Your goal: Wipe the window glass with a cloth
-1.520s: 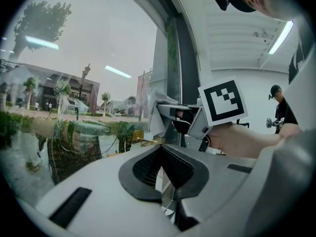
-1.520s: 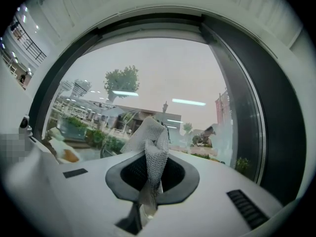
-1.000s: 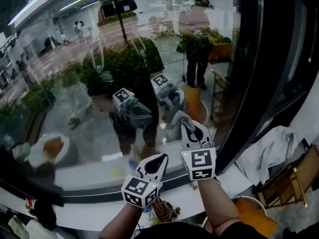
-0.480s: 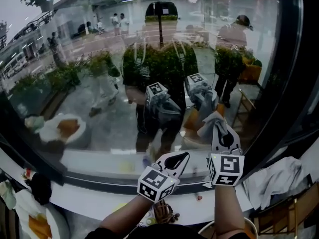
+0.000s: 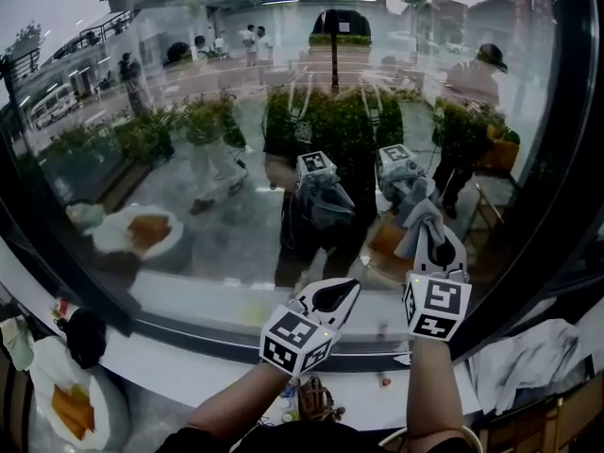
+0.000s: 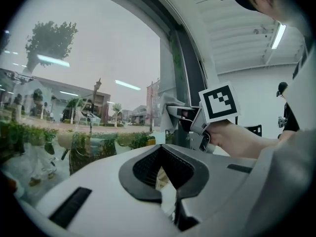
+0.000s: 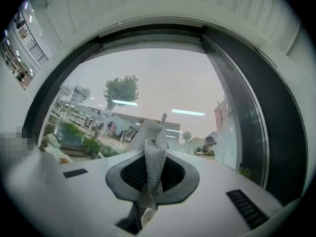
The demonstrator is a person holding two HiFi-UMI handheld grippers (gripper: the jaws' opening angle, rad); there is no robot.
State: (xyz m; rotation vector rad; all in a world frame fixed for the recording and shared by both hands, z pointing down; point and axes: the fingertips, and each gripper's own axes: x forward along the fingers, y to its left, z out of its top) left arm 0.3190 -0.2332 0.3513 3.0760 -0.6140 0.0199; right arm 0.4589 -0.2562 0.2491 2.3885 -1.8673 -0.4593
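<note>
While its lower end is clamped between the jaws of the right tongs (image 5: 437, 245), the cloth (image 5: 420, 223) stands lengthwise along them and points at the window glass (image 5: 208, 121), at or just short of the pane. The left tongs (image 5: 332, 295), lower and further left, have their jaws together on nothing. Only the right gripper view shows the cloth's mesh weave; the left gripper view shows the hand (image 6: 224, 132) holding the right tongs.

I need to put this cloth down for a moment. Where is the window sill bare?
The white sill is bare between the black object and the left gripper. Right of that gripper, small items clutter it; further right lies crumpled fabric.
</note>
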